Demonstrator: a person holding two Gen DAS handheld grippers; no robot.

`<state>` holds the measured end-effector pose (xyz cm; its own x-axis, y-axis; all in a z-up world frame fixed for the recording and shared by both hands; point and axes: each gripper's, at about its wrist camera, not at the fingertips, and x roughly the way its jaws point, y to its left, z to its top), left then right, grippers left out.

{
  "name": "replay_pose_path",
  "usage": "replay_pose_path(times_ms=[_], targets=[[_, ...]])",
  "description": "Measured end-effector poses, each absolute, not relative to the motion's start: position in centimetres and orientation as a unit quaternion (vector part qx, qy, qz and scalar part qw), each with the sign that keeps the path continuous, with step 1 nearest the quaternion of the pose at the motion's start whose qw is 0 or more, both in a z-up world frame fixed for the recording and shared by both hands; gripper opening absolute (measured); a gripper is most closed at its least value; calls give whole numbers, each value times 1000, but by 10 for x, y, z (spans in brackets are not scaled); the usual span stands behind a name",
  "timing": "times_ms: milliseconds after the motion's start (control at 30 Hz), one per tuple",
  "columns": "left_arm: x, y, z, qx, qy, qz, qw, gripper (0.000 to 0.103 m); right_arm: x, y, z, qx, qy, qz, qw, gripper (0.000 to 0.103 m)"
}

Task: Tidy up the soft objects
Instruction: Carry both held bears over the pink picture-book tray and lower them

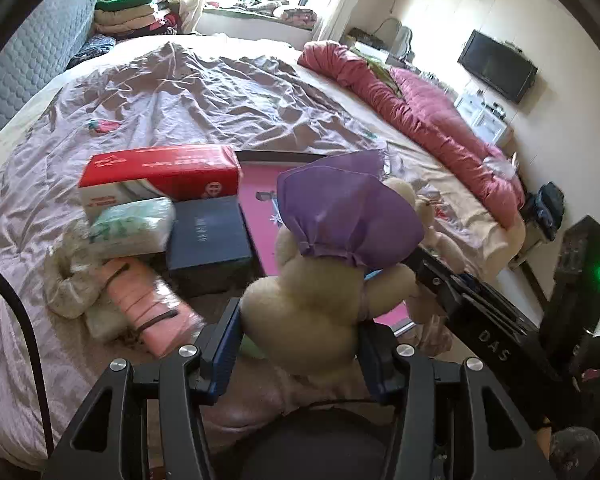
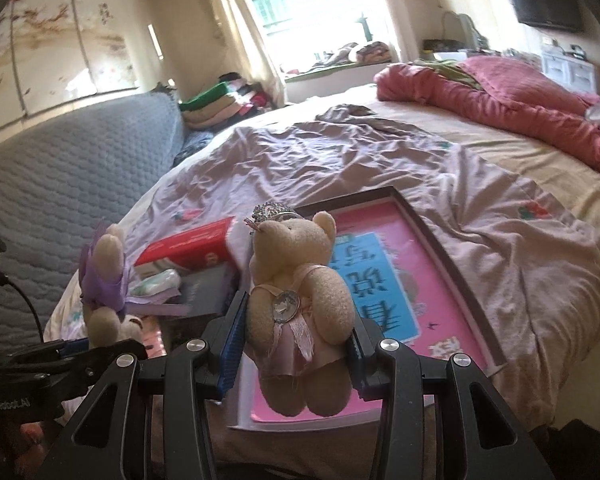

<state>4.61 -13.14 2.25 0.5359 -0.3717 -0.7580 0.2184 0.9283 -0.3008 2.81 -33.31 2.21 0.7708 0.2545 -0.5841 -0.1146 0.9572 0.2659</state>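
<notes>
My left gripper is shut on a cream teddy bear in a purple dress, held above the bed; the same bear shows at the left of the right wrist view. My right gripper is shut on a cream teddy bear in a pink dress with a silver crown, held upright over a pink book. That bear peeks out behind the purple one in the left wrist view, with the right gripper's body beside it.
On the rumpled lilac sheet lie a red tissue box, a green-white tissue pack, a dark blue box, a pink pack and a framed pink book. A red quilt lies far right.
</notes>
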Motion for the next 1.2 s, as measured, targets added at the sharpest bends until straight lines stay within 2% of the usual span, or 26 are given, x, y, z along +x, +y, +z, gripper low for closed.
replay_pose_path(times_ms=[500, 1200], targets=[[83, -213, -31, -10, 533, -157, 831, 52, 36, -378, 13, 142, 320, 55, 935, 45], [91, -229, -64, 15, 576, -144, 805, 54, 61, -391, -34, 151, 373, 35, 915, 46]])
